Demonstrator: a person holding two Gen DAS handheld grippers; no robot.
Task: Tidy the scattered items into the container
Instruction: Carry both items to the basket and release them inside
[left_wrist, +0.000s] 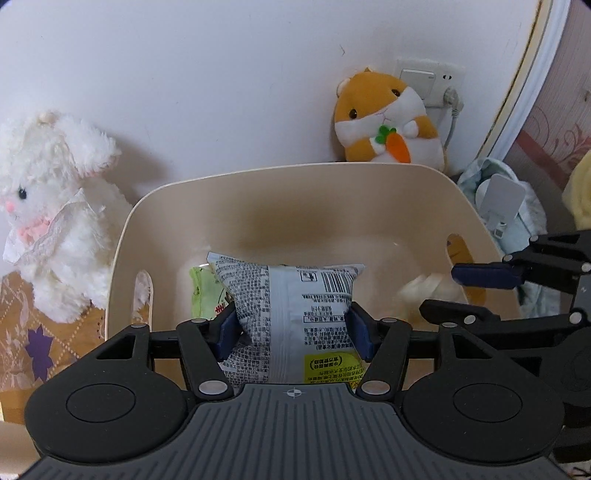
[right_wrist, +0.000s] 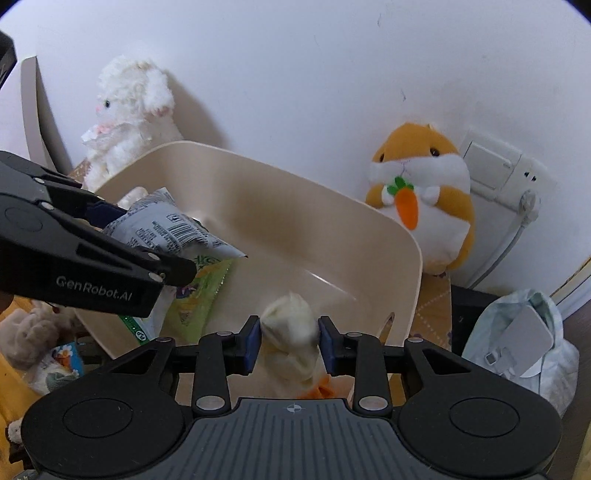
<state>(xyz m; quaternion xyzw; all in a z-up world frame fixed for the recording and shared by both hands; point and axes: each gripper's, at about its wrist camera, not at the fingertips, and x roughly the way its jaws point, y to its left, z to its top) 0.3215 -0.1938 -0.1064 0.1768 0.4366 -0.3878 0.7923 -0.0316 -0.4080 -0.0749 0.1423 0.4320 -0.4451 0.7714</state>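
A cream plastic bin (left_wrist: 295, 177) stands against the wall; it also shows in the right wrist view (right_wrist: 369, 221). My left gripper (left_wrist: 293, 332) is shut on a pale blue snack bag (left_wrist: 291, 317) and holds it over the bin's near side. A green snack packet (left_wrist: 205, 295) lies in the bin behind the bag. My right gripper (right_wrist: 289, 343) is shut on a small white plush toy (right_wrist: 291, 332) with orange feet, over the bin's near right rim. The right gripper also shows at the right of the left wrist view (left_wrist: 461, 291).
A white plush rabbit (left_wrist: 51, 206) sits left of the bin and an orange hamster plush (left_wrist: 388, 118) behind it by a wall socket (left_wrist: 439, 85). A pale blue bundle of cloth (right_wrist: 517, 343) lies to the right. Small toys (right_wrist: 44, 350) lie at the left.
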